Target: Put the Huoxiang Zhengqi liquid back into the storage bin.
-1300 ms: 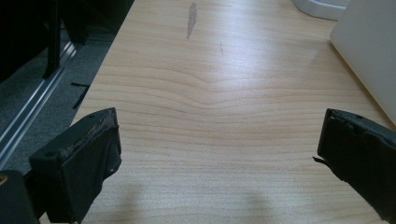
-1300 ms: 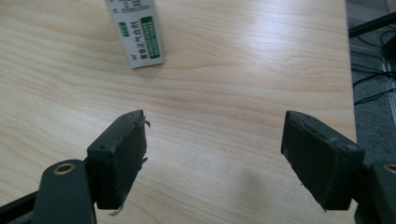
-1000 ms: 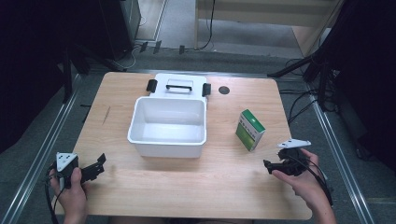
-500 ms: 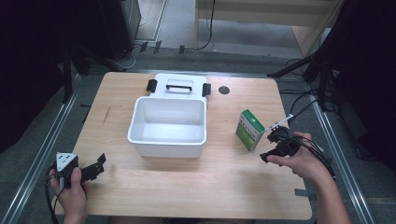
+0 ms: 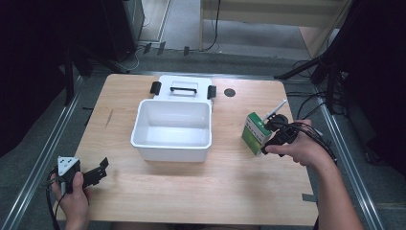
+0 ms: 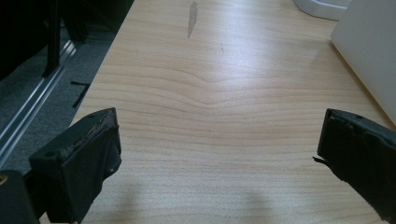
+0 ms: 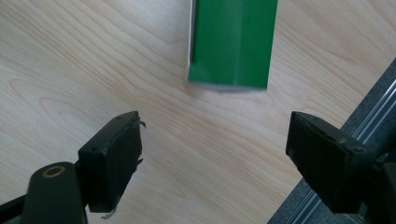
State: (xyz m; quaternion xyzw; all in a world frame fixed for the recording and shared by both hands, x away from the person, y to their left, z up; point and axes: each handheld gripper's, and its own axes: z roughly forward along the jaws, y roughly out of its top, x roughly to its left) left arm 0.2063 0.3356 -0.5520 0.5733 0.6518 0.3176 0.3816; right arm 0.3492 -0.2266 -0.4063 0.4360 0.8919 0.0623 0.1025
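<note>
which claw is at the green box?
The right claw, open and right up against the green box; the left claw sits open at the table's near-left corner.

One white bin (image 5: 172,129), one lid (image 5: 183,88) (handled), one green carton (image 5: 253,132).

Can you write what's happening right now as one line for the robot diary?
right gripper: open, at green box | left gripper: open, over bare table | white bin: empty
</note>
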